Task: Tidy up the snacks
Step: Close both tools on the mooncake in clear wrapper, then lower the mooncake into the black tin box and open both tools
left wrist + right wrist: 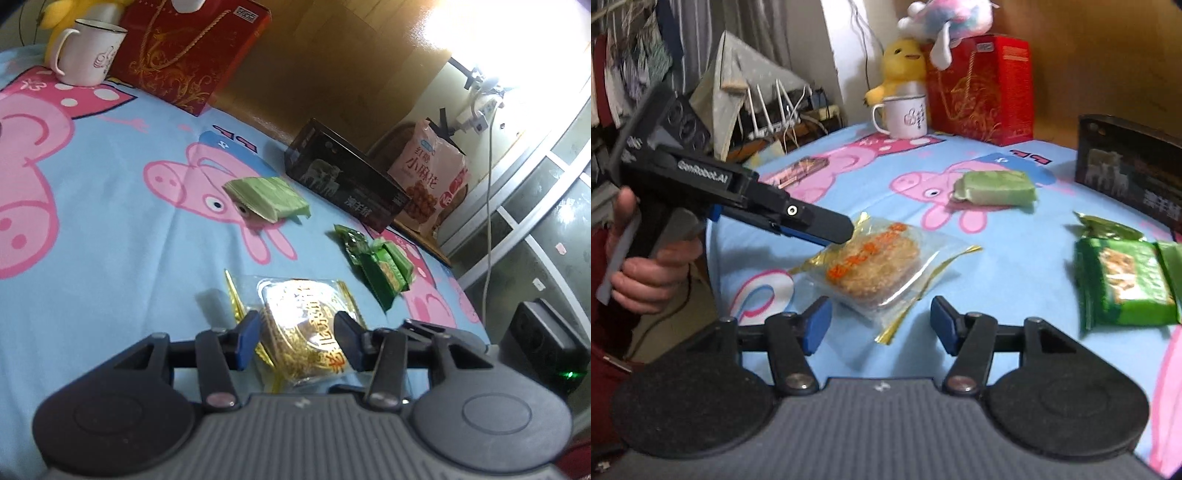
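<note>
The blue cartoon bedsheet (1015, 280) carries everything. On it, the clear-wrapped mooncake (875, 266) lies near the front edge, its long axis running diagonally from my left gripper (849, 230) toward my right gripper (881, 325). My left fingers (247, 339) are closed on the mooncake's near end. My right jaws stand about half open and empty, the wrapper's corner just ahead between them. The green biscuit packs (1123, 284) lie off to my right, so my right hand is nearer those.
</note>
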A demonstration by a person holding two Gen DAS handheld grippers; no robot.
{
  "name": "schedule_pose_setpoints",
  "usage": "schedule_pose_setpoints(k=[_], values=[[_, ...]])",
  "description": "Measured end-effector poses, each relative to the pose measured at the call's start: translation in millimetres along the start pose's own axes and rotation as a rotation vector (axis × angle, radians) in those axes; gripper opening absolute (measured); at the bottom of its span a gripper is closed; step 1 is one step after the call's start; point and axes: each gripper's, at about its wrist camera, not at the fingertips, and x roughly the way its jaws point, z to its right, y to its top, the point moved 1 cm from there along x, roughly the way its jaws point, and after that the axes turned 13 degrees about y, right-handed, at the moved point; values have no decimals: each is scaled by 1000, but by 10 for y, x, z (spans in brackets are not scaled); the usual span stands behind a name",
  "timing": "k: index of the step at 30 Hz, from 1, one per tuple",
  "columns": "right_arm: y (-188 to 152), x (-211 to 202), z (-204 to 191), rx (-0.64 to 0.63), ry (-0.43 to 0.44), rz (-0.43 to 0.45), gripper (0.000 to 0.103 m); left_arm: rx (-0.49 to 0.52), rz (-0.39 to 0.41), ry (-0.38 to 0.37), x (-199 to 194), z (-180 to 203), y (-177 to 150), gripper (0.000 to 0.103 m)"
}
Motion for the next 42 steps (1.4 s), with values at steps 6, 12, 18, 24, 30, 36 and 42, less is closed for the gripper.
schedule_pose_setpoints(k=[6, 12, 18, 24, 30, 36, 42], values=[[22, -40, -23, -7, -64, 11, 46, 62, 33, 3, 106, 245, 73, 44], [79, -291, 102, -21, -186, 90, 46, 135, 42, -59, 313, 558, 379, 44], [357, -515, 460, -41, -308, 160, 46, 227, 83, -65, 685, 1021, 924, 44], [890, -670, 1149, 3, -379, 227, 46, 257, 134, -54, 1169, 1396, 1608, 44], [1218, -497, 1729, 0, -471, 195, 46, 262, 157, 26, 1712, 1602, 2021, 45], [1189, -96, 1852, -101, -548, 119, 56, 192, 152, 107, 1967, 1437, 2134, 52], [987, -403, 1799, -8, -562, 233, 57, 168, 188, 77, 1632, 1204, 2013, 52]])
